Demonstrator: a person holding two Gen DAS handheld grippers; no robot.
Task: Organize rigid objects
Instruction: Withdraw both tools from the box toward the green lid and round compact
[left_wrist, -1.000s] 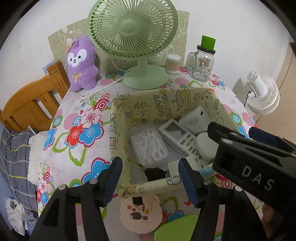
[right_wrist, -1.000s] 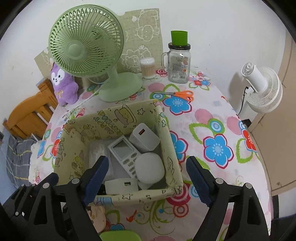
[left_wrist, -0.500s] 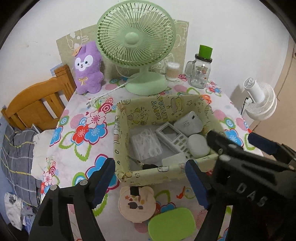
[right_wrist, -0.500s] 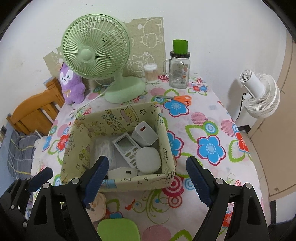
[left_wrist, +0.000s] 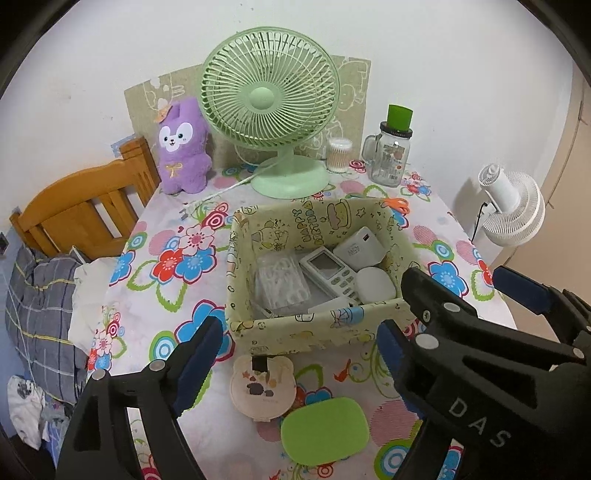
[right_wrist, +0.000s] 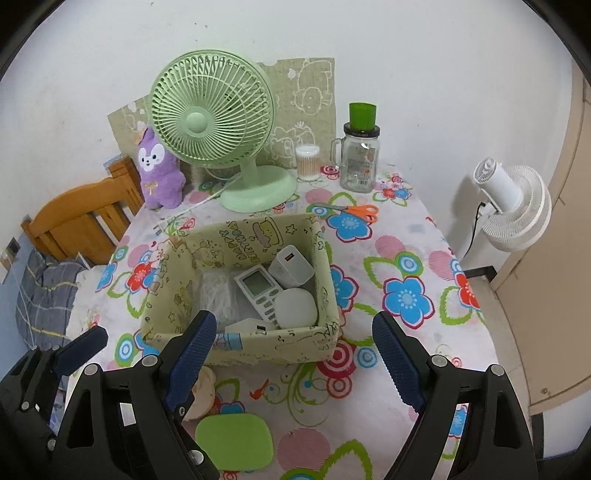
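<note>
Both grippers (left_wrist: 299, 354) (right_wrist: 293, 352) spread wide, nothing held, so best to drop square onto the green case (left_wrist: 325, 430) at lower centre, clear of the box (left_wrist: 314, 334).

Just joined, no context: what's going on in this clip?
A person with two handheld claws is tidying small items into the patterned fabric box on the floral table. It already holds a remote, a white charger, a round white case and a clear packet. Both the left claw and right claw hang open and empty. A bear-shaped case and a green case sit outside the box.
</note>
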